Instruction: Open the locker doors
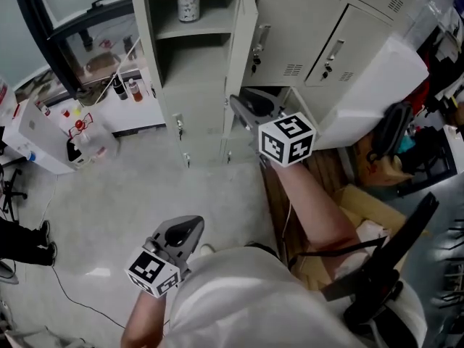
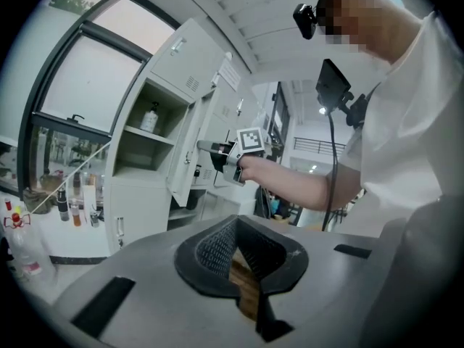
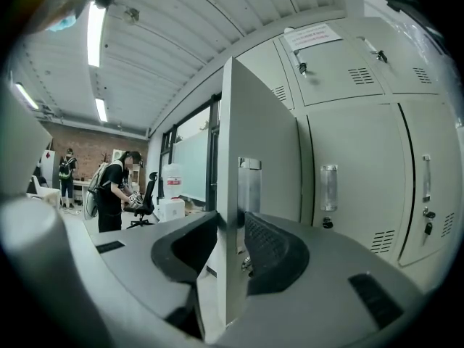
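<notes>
My right gripper clamps the thin flat edge of the smooth grey metal locker door between its ribbed black pads; my left gripper is closed on nothing. A bottle on the shelf left of my right gripper shows only in the other views

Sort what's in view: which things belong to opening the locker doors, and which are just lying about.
Job: open locker door, clamped in the right gripper; closed locker doors beside it; left gripper, empty.
Lying about: bottle on the locker shelf; small bottles on the counter; cardboard box.
</notes>
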Motion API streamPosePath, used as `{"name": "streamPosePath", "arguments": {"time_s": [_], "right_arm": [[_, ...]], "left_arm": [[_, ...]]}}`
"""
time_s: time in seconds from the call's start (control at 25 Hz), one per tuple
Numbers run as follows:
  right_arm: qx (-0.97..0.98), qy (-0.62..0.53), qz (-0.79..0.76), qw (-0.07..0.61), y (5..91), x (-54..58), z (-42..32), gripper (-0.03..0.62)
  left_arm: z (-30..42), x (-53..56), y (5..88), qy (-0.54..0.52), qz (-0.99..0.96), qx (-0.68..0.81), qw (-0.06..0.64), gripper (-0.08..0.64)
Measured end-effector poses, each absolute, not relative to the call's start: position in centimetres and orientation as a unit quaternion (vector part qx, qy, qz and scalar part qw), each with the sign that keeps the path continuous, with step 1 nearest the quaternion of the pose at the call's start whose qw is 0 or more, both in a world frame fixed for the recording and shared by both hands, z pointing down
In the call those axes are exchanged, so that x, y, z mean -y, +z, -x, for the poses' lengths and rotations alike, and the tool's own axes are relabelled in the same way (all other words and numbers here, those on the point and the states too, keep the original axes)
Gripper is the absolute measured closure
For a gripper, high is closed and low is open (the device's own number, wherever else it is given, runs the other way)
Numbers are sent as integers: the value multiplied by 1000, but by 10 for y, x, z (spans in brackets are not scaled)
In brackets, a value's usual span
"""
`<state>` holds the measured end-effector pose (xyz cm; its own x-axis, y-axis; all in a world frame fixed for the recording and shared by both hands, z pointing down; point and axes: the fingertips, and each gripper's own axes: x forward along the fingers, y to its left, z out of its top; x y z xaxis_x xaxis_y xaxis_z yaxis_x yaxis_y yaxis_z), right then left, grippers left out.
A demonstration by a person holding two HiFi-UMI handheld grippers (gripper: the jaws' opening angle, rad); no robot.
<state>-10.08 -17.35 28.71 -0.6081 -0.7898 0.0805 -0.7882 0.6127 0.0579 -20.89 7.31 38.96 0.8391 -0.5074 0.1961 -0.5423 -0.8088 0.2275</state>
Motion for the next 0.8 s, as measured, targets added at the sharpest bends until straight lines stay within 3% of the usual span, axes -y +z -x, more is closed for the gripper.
{"name": "streamPosePath", "arguments": {"time_s": [0.36, 0.8], "right_arm": [[910, -12, -410, 59, 287, 168, 59, 495], [922, -17, -384, 56, 288, 167, 35, 503]], "left_arm": [[120, -78, 376, 55, -947, 286, 134, 549], [80, -95, 377, 63, -931, 331, 139, 549]]}}
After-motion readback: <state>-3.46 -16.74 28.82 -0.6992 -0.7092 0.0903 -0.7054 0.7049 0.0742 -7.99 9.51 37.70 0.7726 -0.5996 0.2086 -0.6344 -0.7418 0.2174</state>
